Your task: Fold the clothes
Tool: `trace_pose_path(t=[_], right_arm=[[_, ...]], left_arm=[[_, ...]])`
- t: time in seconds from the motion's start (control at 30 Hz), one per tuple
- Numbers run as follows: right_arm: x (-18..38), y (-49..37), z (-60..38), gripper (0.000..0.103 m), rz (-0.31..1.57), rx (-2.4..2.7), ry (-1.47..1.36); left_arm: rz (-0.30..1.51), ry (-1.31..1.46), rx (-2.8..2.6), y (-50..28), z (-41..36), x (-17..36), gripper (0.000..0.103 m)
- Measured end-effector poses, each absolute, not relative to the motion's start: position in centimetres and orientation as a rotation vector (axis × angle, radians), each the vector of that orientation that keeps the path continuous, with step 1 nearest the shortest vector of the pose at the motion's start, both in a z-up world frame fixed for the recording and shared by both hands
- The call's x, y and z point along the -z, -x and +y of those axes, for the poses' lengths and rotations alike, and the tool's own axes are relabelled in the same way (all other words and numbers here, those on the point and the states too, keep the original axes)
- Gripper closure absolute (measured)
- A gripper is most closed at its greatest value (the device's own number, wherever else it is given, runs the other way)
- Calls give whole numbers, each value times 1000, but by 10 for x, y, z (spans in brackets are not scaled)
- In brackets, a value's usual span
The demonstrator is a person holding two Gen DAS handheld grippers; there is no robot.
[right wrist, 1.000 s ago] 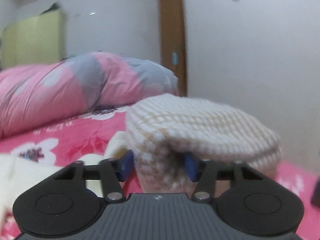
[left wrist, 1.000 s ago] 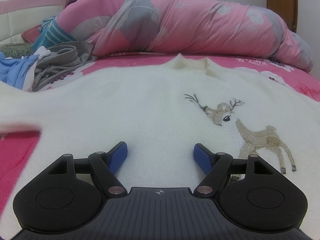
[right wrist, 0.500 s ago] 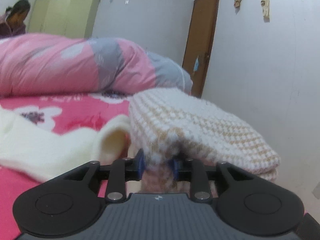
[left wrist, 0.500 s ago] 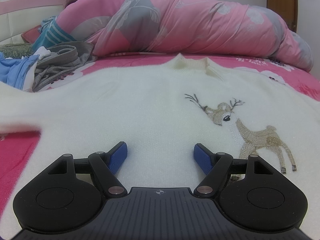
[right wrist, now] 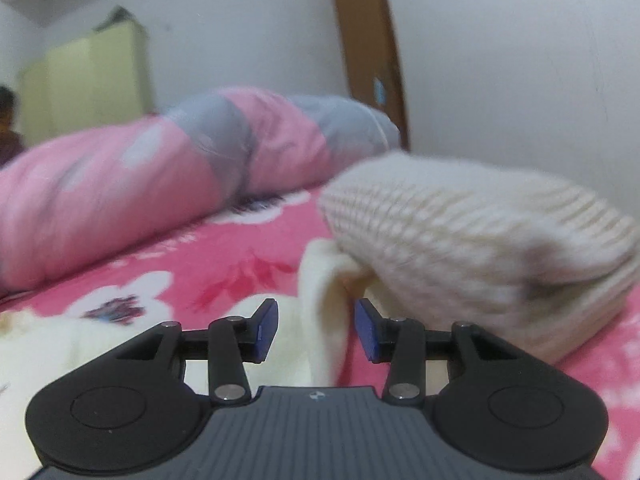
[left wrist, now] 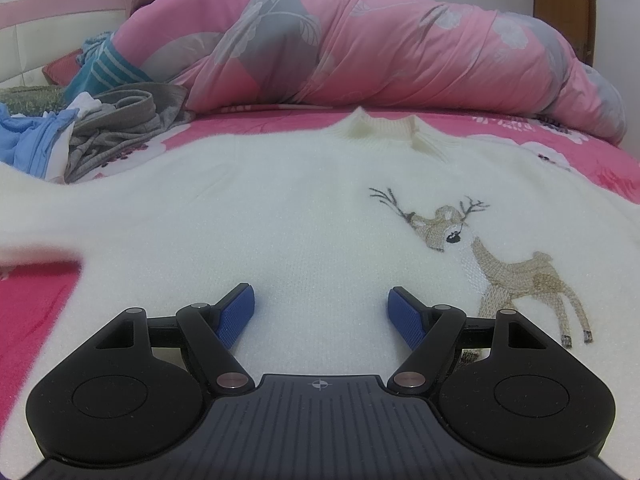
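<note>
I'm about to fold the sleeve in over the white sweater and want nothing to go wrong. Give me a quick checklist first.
1. White sweater lies flat, front up: ok.
2. Left gripper open, nothing between its fingers: ok.
3. Right gripper jaws opening, sleeve cuff between them but not pinched: not ok.
4. Folded knit sweater clear of the cuff: not ok, it rests against it.
5. Clothes pile off the left sleeve: cannot tell.

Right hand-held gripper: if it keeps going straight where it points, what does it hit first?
Probably the cream sleeve: it already lies between the opening jaws of the right hand-held gripper. The knit sweater sits just behind, to the right; blur makes depth unclear.
</note>
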State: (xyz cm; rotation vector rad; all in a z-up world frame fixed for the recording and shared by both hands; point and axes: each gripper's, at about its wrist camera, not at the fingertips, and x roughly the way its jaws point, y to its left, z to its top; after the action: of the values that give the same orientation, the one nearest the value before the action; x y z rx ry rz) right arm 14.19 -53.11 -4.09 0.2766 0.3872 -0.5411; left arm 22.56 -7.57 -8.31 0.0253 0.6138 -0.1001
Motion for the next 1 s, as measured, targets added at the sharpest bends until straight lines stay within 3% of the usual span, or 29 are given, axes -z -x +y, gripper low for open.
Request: trace_pose_path(t=[0.17, 0.2, 0.23, 0.27, 0.57, 0.77, 1.0], right_arm=[[68, -199, -554, 60, 429, 669, -343], [71, -206, -558, 65, 427, 674, -345], [72, -211, -561, 85, 428, 659, -347], [72, -215, -563, 94, 428, 649, -346], [-14, -139, -537, 94, 78, 642, -348], [-34, -129, -550, 94, 101, 647, -478], [-50, -154, -524, 94, 130, 662, -412]], left_arm=[[613, -4, 109, -226, -73, 84, 27], [613, 0, 111, -226, -72, 84, 27], [613, 3, 112, -226, -72, 84, 26], [613, 5, 114, -226, -72, 84, 26], [612, 11, 119, -226, -71, 85, 25], [612, 16, 121, -226, -70, 85, 25], [612, 32, 129, -226, -69, 85, 25]])
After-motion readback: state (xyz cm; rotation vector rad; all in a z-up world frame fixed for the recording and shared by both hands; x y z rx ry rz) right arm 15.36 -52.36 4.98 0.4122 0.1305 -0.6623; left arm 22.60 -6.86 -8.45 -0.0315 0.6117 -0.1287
